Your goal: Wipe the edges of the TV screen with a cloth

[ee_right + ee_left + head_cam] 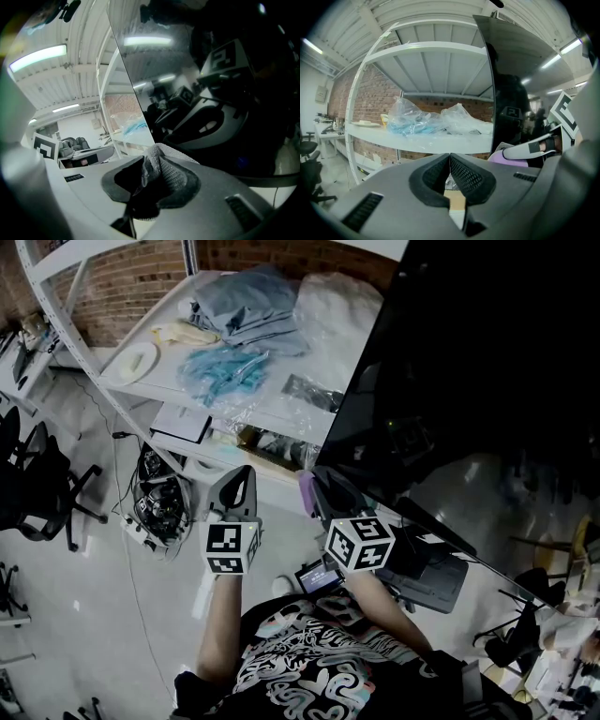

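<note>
Right claw [149, 165] is clamped on the cloth [165, 161], which sits at the lower-left corner of the TV screen [469, 362]. Left claw [450, 158] is closed with nothing in it, just left of the screen. The shelf [187, 395] beside the screen carries a clear plastic bag [225, 371] with blue items inside.

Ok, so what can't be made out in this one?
- Head view: upper and right edges of the TV screen, cut off by the frame.
- Head view: whether the cloth touches the screen, hidden behind the right gripper.
- Right gripper view: smudges on the screen, lost in reflections.
- Left gripper view: contents of the plastic bags, too small.
</note>
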`<state>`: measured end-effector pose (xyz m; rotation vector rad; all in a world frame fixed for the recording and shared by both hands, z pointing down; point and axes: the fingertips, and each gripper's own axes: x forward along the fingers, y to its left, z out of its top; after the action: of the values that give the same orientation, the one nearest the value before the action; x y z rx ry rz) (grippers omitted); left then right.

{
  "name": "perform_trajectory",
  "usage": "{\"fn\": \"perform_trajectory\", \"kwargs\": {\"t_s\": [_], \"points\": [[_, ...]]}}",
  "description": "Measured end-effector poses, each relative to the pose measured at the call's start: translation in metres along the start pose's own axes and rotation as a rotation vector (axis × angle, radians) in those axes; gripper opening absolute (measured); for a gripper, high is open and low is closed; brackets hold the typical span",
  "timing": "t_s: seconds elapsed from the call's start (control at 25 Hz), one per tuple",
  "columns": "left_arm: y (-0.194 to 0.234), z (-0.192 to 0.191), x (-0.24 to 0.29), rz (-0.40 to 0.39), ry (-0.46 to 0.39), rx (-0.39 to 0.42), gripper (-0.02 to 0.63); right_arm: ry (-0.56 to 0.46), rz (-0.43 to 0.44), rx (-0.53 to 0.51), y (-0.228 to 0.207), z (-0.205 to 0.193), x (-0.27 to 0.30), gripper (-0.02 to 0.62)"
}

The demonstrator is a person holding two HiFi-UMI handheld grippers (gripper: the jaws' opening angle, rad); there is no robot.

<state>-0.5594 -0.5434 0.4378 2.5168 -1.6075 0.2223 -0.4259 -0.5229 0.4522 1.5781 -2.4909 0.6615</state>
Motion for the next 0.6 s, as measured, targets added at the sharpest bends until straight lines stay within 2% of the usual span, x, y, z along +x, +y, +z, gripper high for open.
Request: {"fn": "perform_trajectory", "kwargs": {"t_s": [0.6], "points": [[0.024, -0.011, -0.019, 0.049, 0.017, -0.012, 0.018, 0.009, 0.015, -0.025, 0.010, 0.000, 0.016, 0.118]]}}
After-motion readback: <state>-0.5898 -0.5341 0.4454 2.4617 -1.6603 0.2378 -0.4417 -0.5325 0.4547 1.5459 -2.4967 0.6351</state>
